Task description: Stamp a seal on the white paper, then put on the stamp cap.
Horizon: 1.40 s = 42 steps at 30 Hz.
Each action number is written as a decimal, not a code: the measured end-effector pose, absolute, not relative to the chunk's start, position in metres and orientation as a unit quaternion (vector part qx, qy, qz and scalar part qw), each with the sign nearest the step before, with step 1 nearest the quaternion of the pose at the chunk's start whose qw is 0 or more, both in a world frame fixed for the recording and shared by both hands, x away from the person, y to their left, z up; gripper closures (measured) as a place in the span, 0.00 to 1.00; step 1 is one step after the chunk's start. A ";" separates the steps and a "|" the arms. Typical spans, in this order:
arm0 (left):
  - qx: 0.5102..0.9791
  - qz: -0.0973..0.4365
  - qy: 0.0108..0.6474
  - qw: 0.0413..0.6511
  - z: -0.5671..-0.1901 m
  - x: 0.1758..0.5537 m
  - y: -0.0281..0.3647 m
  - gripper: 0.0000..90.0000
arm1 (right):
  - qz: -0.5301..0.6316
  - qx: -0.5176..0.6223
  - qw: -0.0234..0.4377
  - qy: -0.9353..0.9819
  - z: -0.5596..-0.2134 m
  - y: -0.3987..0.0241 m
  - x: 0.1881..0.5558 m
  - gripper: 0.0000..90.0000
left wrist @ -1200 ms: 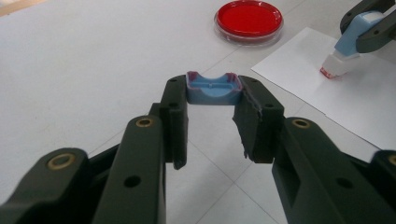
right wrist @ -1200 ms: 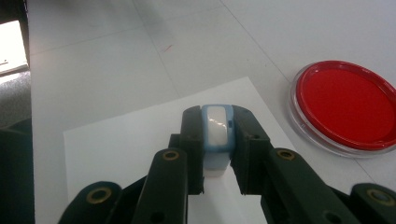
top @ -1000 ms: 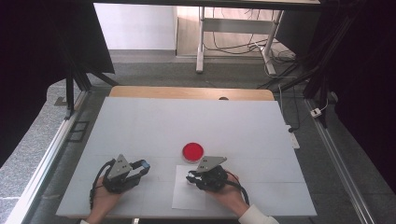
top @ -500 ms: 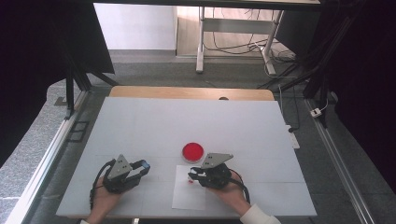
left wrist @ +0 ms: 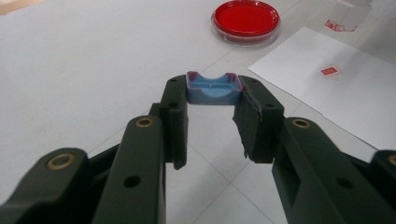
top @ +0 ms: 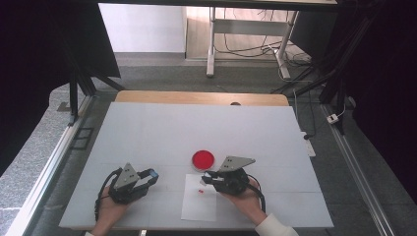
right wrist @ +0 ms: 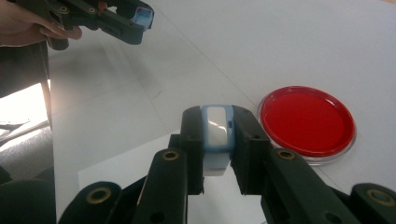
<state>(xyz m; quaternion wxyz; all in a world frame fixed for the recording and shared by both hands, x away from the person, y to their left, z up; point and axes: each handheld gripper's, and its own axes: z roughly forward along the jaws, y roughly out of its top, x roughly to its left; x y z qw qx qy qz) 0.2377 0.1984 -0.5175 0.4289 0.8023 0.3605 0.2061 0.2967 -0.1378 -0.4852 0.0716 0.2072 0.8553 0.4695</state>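
Note:
My left gripper (top: 151,175) rests on the table at the front left, shut on a small hollow blue cap (left wrist: 214,89) with a purple-stained rim. My right gripper (top: 205,180) hovers over the far end of a white paper sheet (top: 199,204). It is shut on a blue and white stamp block (right wrist: 217,128). A small red stamped mark (top: 200,191) lies on the paper just in front of the right jaws and shows again as a red mark (left wrist: 329,71). A round red dish (top: 203,159) sits just beyond the paper, seen as a red dish (right wrist: 306,119) to the right of the stamp.
The white table (top: 196,128) stretches back to a wooden strip (top: 196,97) at its far edge. Black frame posts, cables and dark curtains surround it. The left gripper (right wrist: 107,16) with its blue cap (right wrist: 142,16) appears at the top left of the right gripper view.
The right gripper has drawn back slightly to the right, and a small red mark now shows on the paper in front of it. The left gripper has kept still.

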 end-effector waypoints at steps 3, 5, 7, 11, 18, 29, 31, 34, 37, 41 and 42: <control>0.803 0.205 0.359 0.429 -0.518 0.237 0.197 0.72 | 0.475 0.210 0.070 0.851 -0.483 -0.139 0.297 0.84; 0.805 0.204 0.358 0.427 -0.518 0.238 0.196 0.72 | 0.480 0.215 0.070 0.848 -0.482 -0.140 0.297 0.84; 0.805 0.203 0.358 0.427 -0.519 0.238 0.195 0.72 | 0.482 0.221 0.077 0.844 -0.480 -0.141 0.297 0.84; 0.806 0.202 0.357 0.427 -0.519 0.238 0.194 0.72 | 0.493 0.229 0.081 0.835 -0.476 -0.143 0.297 0.84; 0.808 0.200 0.354 0.426 -0.519 0.237 0.191 0.72 | 0.510 0.230 0.090 0.824 -0.469 -0.148 0.297 0.84; 0.809 0.198 0.352 0.427 -0.520 0.237 0.189 0.72 | 0.531 0.233 0.099 0.808 -0.460 -0.153 0.297 0.84; 0.809 0.198 0.352 0.427 -0.520 0.237 0.189 0.72 | 0.532 0.233 0.102 0.807 -0.459 -0.154 0.297 0.84; 0.810 0.197 0.351 0.426 -0.520 0.237 0.188 0.72 | 0.534 0.233 0.102 0.806 -0.459 -0.154 0.297 0.84; 0.811 0.197 0.349 0.427 -0.520 0.237 0.187 0.72 | 0.536 0.230 0.105 0.805 -0.458 -0.154 0.296 0.84; 0.812 0.197 0.347 0.427 -0.520 0.237 0.185 0.72 | 0.537 0.227 0.108 0.805 -0.458 -0.153 0.295 0.84; 0.812 0.197 0.346 0.427 -0.519 0.237 0.184 0.72 | 0.538 0.228 0.108 0.805 -0.458 -0.152 0.295 0.84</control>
